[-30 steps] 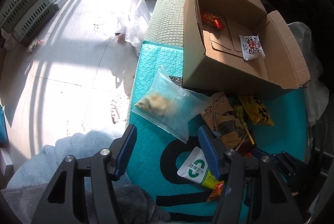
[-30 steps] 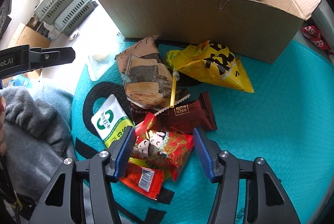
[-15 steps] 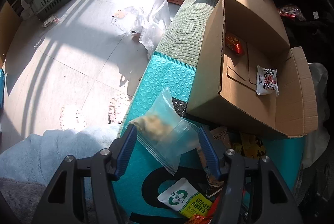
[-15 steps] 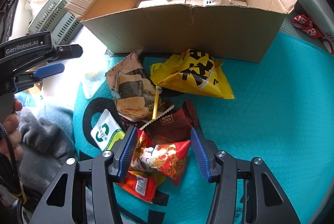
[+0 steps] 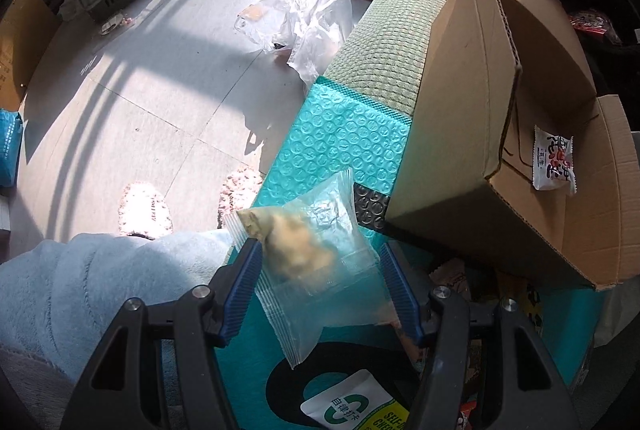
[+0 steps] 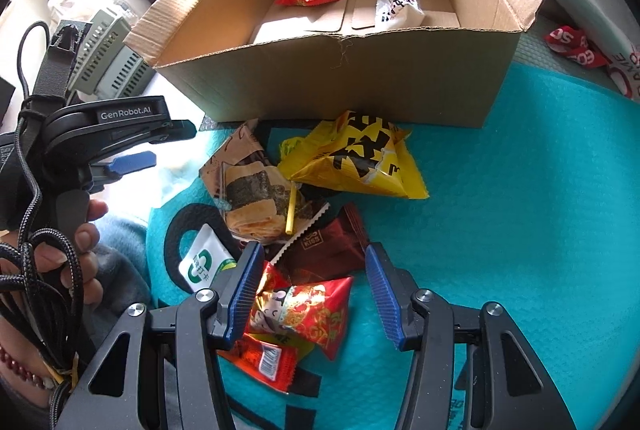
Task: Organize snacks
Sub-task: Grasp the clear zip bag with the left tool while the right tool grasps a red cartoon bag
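- the clear bag (image 5: 316, 254) of pale crumbly snack sits at lower centre of the left wrist view, between the left gripper (image 5: 326, 286) fingers; its contents are blurred and hard to identify.
- those blue fingers (image 5: 244, 286) stand wide apart; the bag's edge overlaps the left one, but whether it is touched or gripped cannot be told.
- the cardboard box (image 5: 460, 133) fills the right of that view, a white packet (image 5: 554, 159) inside, its far corner cut off.
- in the right wrist view, the right gripper (image 6: 312, 292) is spread wide over the red packet (image 6: 308, 310), not clamped.
- above it lie a brown packet (image 6: 320, 250), seaweed snack (image 6: 252, 197) and yellow bag (image 6: 356, 157) on the teal mat (image 6: 520, 230).
- a green-white pouch (image 6: 204, 262) is half hidden.
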Demonstrator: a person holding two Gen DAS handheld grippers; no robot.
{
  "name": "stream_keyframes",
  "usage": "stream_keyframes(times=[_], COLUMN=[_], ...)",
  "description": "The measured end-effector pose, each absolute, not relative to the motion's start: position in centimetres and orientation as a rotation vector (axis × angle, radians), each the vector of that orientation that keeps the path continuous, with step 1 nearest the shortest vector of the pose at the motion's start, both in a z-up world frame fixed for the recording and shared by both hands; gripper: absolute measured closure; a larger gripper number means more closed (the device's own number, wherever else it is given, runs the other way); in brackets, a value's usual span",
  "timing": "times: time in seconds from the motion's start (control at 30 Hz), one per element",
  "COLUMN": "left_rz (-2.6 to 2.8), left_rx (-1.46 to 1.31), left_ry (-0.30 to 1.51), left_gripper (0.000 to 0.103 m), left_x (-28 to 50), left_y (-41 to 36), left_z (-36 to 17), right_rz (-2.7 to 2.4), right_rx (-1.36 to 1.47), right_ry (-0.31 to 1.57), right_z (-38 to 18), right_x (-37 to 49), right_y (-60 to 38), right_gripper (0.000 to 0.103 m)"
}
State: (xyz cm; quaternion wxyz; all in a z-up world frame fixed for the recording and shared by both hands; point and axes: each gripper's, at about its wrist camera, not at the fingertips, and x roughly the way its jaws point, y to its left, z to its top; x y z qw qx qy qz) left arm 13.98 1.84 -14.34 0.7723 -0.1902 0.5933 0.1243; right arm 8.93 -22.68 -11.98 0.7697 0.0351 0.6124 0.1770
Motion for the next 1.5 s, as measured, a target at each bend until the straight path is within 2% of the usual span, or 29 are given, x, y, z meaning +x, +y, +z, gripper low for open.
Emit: stream_keyframes(times=[0.13,0.3,0.33,0.47,0.53,0.57,0.6,0.77,0.87,1.0,1.13,1.2,1.33,1.43,1.5], left_rz=[0.261,0.206,0.196,0.185,0.165,0.152,0.138,0.075,0.057,0.073,0.087,0.091,0.106,0.117,0.131], left_rx=[-0.346,-0.368,-0.372,-0.329,-0.297,-0.292,-0.297,-0.324,-0.339,-0.347,-0.339,-0.322,-0.303,-0.308,-0.301], left_ry=[1.332,1.301,1.292,1.292,1.305,1.318,1.337,1.401,1.418,1.438,1.451,1.452,1.449,1.429,1.421], left_gripper=[0.031,0.031,0.032,0.047,0.048,0.053,0.055,0.055,0.055,0.055,0.054,0.051,0.044,0.044,0.049], left_x=[13.9,12.5,12.3,11.7,11.4,11.3,11.1,10.3,10.1,9.6,9.4,9.4,9.8,10.1,9.9], left_y=[1.1,0.9,0.8,0.0,-0.6,-0.9,-1.1,-1.5,-1.4,-1.0,-0.8,-1.0,-1.3,-1.4,-1.4], left_z=[-14.8,-14.8,-14.8,-14.2,-13.9,-13.9,-14.0,-14.7,-14.7,-15.0,-15.7,-15.8,-16.1,-16.1,-15.7], right_rz=[0.375,0.357,0.358,0.372,0.385,0.39,0.393,0.383,0.388,0.39,0.363,0.365,0.368,0.369,0.369], right_rx=[0.073,0.092,0.098,0.116,0.126,0.129,0.128,0.126,0.144,0.113,0.071,0.056,0.068,0.08,0.085], right_ry=[1.325,1.332,1.334,1.349,1.36,1.364,1.368,1.376,1.393,1.367,1.362,1.357,1.354,1.353,1.352], right_z=[-11.8,-11.7,-11.8,-11.9,-12.1,-12.2,-12.3,-13.2,-13.9,-14.1,-14.4,-14.3,-14.5,-14.3,-14.1], right_x=[8.3,7.6,7.4,6.7,6.1,6.0,5.8,5.7,6.1,6.1,6.2,6.1,6.1,6.0,6.0], right_y=[-23.1,-23.7,-23.8,-23.7,-23.7,-23.6,-23.5,-22.9,-22.6,-22.0,-21.5,-21.5,-21.5,-22.0,-22.3], right_gripper=[0.05,0.05,0.05,0.05,0.05,0.05,0.05,0.049,0.039,0.039,0.051,0.054,0.056,0.057,0.057])
